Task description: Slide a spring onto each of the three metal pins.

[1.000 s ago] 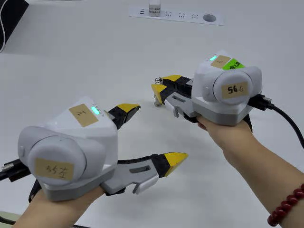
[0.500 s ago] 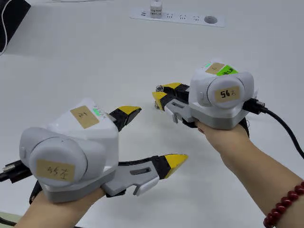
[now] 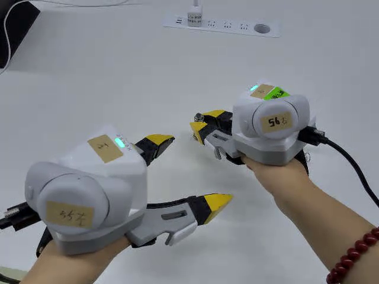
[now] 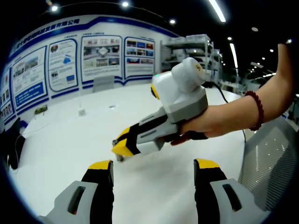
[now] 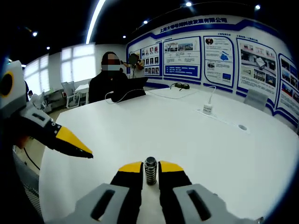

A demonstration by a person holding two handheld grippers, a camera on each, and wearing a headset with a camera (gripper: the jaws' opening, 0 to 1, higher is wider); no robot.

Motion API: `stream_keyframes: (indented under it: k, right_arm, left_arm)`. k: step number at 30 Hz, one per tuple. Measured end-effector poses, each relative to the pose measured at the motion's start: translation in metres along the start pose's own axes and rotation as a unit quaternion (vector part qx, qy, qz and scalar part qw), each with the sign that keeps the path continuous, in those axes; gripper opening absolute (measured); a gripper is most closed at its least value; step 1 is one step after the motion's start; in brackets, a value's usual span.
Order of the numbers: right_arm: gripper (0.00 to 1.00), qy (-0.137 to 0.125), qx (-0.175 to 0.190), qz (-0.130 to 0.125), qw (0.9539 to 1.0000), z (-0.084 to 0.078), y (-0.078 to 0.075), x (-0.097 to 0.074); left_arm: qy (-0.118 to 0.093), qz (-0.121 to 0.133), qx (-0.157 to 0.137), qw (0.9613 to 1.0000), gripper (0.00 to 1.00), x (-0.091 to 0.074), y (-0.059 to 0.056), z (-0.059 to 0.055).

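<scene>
Closest to me, the left gripper (image 3: 189,170) is held low over the white table (image 3: 118,71), its two yellow-tipped jaws spread wide apart with only bare tabletop between them. A little further out and off to the right, the right gripper (image 3: 204,120) points back toward the left one, and its jaws are drawn in narrow. In the right gripper view they pinch a small spring (image 5: 150,171) between their yellow tips. The spring stands upright there, coils showing below a rounded dark metal top. I cannot tell whether a pin runs through it, or whether its foot touches the table. In the left gripper view the same closed tips hang just above the surface, with a small bit of metal showing under them. The two grippers are near each other but apart, and the upper tip of the left one reaches toward the right one's jaws. A black cable (image 3: 349,165) trails from the back of the right gripper, and the arm holding it wears a bracelet of dark red beads (image 3: 354,260). At the far edge of the table a white power strip (image 3: 222,25) lies flat with a white plug (image 3: 194,15) in it. Beyond that, in the right gripper view, a person in dark clothes (image 5: 110,79) sits at the table's far side, and blue-framed posters (image 5: 210,51) line the wall.
</scene>
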State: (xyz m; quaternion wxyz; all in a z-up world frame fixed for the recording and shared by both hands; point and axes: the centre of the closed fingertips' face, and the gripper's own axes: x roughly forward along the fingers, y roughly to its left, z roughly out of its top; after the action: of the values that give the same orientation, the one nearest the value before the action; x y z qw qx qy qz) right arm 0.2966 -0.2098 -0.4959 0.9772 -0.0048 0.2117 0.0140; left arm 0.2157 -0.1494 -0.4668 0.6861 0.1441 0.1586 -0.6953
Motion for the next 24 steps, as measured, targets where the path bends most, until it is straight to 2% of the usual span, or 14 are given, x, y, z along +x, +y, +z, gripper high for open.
stream_keyframes:
  k: [8, 24]
  right_arm:
    - [0.22, -0.034, 0.017, -0.001, 0.9993, 0.025, 0.0, -0.014]
    - [0.37, -0.024, 0.025, -0.015, 0.9993, 0.031, -0.01, -0.054]
  left_arm:
    - [0.001, 0.004, 0.009, 1.0, 0.71, 0.0, 0.001, 0.001]
    - [0.005, 0.0, 0.054, 0.9985, 0.7, 0.007, 0.001, 0.01]
